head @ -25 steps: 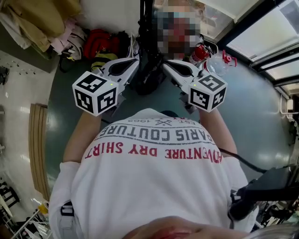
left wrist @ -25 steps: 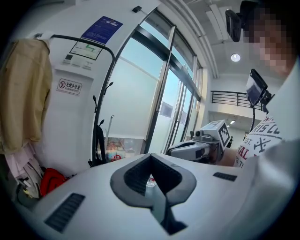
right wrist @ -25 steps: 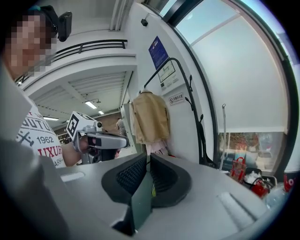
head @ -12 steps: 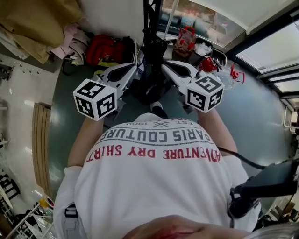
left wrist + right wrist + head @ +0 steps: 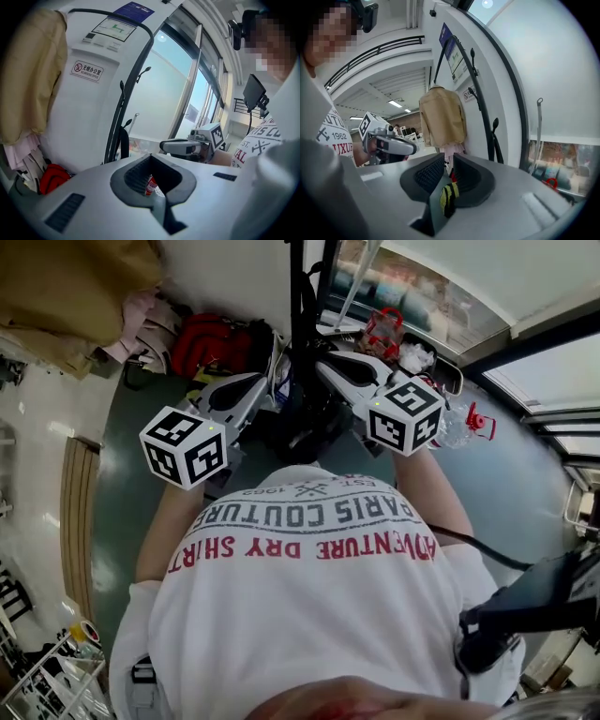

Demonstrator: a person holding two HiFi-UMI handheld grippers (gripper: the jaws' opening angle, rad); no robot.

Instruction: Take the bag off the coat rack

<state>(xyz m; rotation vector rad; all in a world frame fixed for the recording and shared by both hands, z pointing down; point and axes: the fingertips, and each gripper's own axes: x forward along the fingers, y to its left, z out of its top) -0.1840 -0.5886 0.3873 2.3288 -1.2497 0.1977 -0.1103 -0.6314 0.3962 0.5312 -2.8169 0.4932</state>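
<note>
1. Your right gripper (image 5: 448,161): the jaws have just been opening and now stand a narrow slit apart, with nothing between them. This suggests the reach for the bag is starting.
2. Your left gripper (image 5: 150,157): the jaws rest tip to tip and are empty.
3. The bag (image 5: 300,420), a dark mass, appears to hang low on the coat rack (image 5: 298,306). It sits between the two grippers, just on the far side of their tips, and neither touches it.
4. Compared with the earlier head view, both grippers have advanced toward the pole, and rack and bag lie nearer to you. No grip is made yet.
</note>
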